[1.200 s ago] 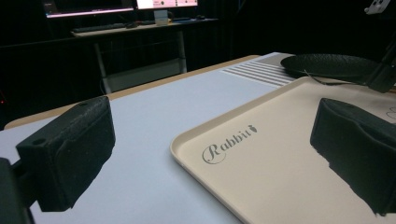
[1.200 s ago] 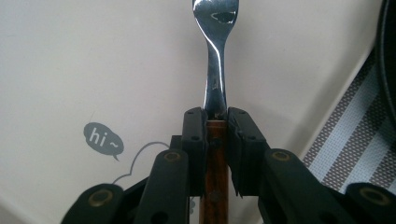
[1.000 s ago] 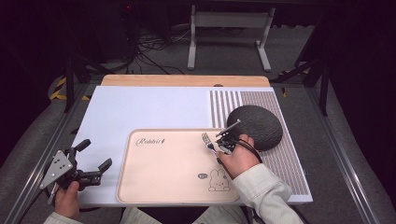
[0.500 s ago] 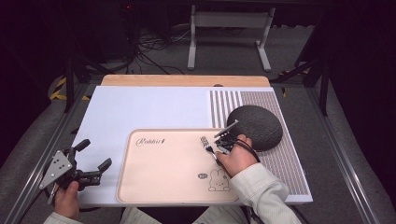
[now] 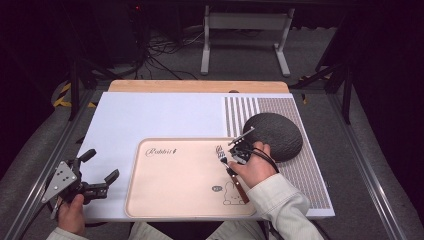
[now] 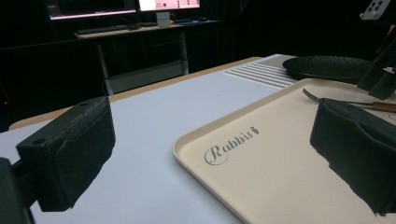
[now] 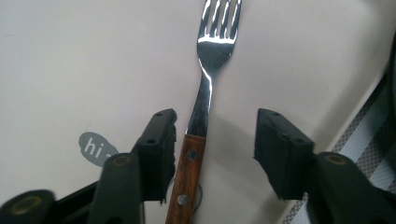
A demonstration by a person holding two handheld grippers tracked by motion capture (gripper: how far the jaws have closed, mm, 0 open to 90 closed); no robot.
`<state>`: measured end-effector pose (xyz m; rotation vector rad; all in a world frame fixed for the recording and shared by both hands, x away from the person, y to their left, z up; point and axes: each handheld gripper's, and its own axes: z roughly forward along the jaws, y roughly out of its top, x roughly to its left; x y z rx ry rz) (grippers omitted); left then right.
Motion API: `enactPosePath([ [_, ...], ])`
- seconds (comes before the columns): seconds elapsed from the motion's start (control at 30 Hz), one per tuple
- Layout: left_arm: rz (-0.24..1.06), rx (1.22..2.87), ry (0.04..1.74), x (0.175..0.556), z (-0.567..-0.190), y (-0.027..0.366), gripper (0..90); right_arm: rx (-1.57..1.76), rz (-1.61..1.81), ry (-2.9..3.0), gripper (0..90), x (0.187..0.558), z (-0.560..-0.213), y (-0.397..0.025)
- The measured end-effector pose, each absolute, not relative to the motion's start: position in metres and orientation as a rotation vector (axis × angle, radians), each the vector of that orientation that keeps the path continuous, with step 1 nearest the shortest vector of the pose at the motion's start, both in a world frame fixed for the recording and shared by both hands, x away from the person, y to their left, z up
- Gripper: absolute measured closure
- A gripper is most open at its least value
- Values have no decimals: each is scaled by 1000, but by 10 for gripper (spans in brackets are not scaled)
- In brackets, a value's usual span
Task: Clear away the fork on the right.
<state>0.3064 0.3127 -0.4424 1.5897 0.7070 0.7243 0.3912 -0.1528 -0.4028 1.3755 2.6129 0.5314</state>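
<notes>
High view first: the right gripper (image 5: 231,152) sits low over the right part of the cream tray (image 5: 170,200), with the fork (image 5: 231,172) lying flat on the tray beneath it, prongs pointing away from the person and the wooden handle trailing back under the hand. A second ago the gripper was a touch farther up the tray, at the prongs; it has since slid back toward the person, so its jaws now stand on either side of the spot where the metal neck meets the handle.

Right gripper view bears that out: the jaws are spread wide, one jaw close against the handle's left side and the other well off to the right, and the fork (image 7: 205,93) rests on the tray, not gripped. To my eye that is a lining-up for a pick, with the closing not yet done.

The dark plate (image 5: 272,136) lies just beyond the tray's right edge. The left gripper (image 5: 97,170) hovers off the tray's left side, jaws wide, holding nothing, much where it was.
</notes>
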Motion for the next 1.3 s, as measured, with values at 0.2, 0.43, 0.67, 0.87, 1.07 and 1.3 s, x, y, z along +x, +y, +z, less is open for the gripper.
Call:
enactPosePath([
  [0.2,720,1596,705,307,-442,312,7,1132,673,2650,217,395,-390,-152],
  [0.43,721,1592,708,306,-442,313,7,859,842,2673,85,401,-379,-145],
  [0.67,722,1589,709,307,-442,313,7,730,940,2685,108,408,-377,-139],
  [0.87,720,1589,709,307,-443,313,7,655,905,2756,424,413,-381,-137],
  [1.07,719,1588,711,307,-443,313,7,506,849,2828,845,421,-387,-135],
  [1.3,719,1587,712,307,-443,314,7,444,807,2897,900,427,-398,-131],
])
